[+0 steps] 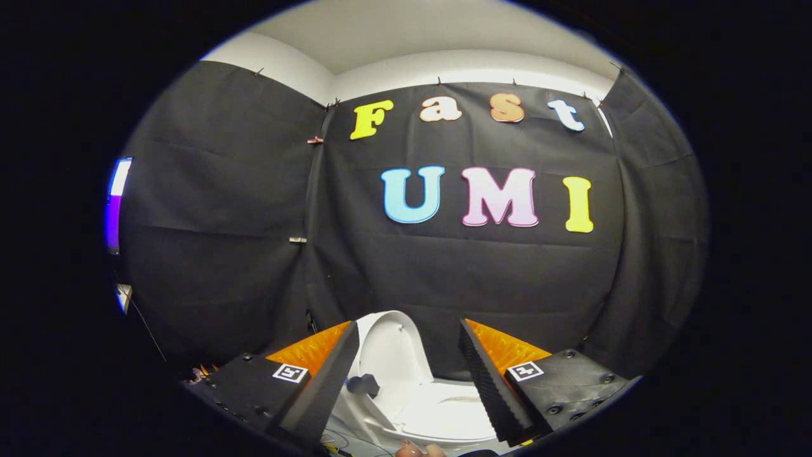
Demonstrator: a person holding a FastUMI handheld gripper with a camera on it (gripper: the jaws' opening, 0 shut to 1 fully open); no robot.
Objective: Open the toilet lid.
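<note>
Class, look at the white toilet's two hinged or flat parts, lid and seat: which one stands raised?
The white toilet lid stands raised beyond the open gripper; the white seat ring lies flat on the bowl.

gripper [409, 365]: held level, pointing forward, raised above floor level
jaws: spread wide apart, nothing pressed between them
left finger [323, 387]: angled inward toward its tip, touching nothing
right finger [491, 387]: angled inward likewise, ribbed inner face showing
markers: one square tag on each finger base
</note>
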